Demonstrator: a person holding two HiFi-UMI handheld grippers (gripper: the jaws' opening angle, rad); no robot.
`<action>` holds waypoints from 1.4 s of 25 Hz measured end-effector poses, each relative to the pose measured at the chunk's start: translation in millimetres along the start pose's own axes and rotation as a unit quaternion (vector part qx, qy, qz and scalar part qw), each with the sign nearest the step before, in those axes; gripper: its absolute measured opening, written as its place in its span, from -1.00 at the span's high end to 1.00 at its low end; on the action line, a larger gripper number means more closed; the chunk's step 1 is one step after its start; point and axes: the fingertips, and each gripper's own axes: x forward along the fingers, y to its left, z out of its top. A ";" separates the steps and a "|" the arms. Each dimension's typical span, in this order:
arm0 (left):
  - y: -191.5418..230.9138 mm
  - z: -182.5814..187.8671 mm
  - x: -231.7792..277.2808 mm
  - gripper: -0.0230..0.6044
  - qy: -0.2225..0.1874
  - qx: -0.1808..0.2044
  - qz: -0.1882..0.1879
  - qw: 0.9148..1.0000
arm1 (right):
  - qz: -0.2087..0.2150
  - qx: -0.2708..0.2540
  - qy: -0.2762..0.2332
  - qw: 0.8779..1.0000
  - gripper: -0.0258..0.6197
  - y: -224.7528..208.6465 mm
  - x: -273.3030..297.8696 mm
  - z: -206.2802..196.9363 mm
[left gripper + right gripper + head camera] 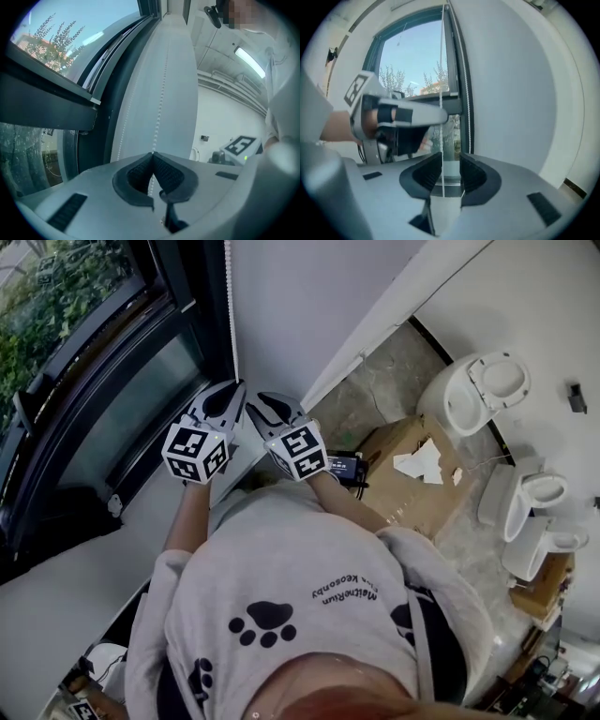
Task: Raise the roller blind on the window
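Left tongs (pixel 152 155) are clamped tight on the bead chain (pixel 161 93). Right tongs (pixel 451 161) gape wide, the chain running unpinched between them. It hangs just beside the dark window frame (pixel 192 287). Farther off on the floor (pixel 394 371): a cardboard box (pixel 403 474) and white toilets (pixel 473 390).

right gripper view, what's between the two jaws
The blind's bead chain hangs down between the right gripper's parted jaws, close to the left-hand pad and not pinched. The right gripper view shows it.
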 end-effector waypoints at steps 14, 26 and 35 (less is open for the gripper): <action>-11.8 0.3 7.2 0.90 -0.011 0.006 -0.009 1.000 | 0.032 -0.049 -0.171 0.984 0.66 8.4 -66.4 206.7; -9.5 -0.7 5.2 0.90 -0.011 0.001 -0.008 1.000 | 0.033 -0.035 -0.192 0.980 0.88 12.1 -61.6 256.5; -4.6 -53.6 4.2 0.90 0.024 -0.015 -0.007 1.000 | 0.026 -0.026 -0.157 0.987 0.88 10.0 -44.0 206.7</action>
